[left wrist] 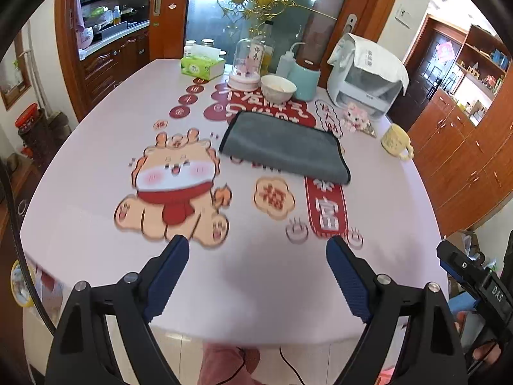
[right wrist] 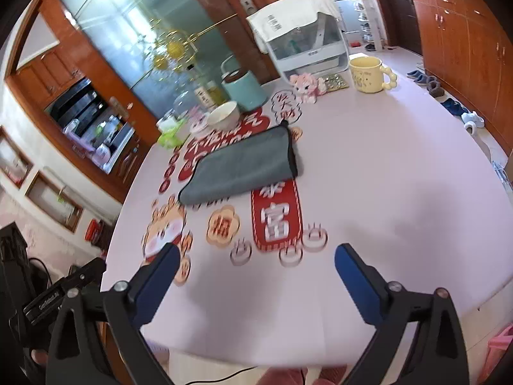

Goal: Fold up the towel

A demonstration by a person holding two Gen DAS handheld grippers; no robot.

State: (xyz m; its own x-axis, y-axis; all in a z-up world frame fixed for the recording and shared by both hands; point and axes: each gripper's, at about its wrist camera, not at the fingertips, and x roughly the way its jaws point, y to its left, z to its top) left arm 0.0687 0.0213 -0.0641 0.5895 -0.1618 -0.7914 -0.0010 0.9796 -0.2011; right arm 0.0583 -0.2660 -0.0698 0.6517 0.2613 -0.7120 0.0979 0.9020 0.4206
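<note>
A grey towel [left wrist: 283, 146] lies folded flat on the pink table [left wrist: 96, 160], its layers stacked with a dark edge on the right side. It also shows in the right wrist view [right wrist: 243, 166]. My left gripper [left wrist: 258, 247] is open and empty, held above the table's near edge, well short of the towel. My right gripper [right wrist: 256, 255] is open and empty too, over the near edge and apart from the towel. The right gripper's body shows at the far right of the left wrist view [left wrist: 474, 276].
At the table's far side stand a green tissue box [left wrist: 202, 65], a glass dome [left wrist: 248, 61], a white bowl [left wrist: 277, 88], a teal canister [left wrist: 306, 80], a white covered appliance [left wrist: 365, 77], a pink plush toy [left wrist: 354, 117] and a yellow mug [left wrist: 396, 141]. Cartoon stickers cover the tabletop.
</note>
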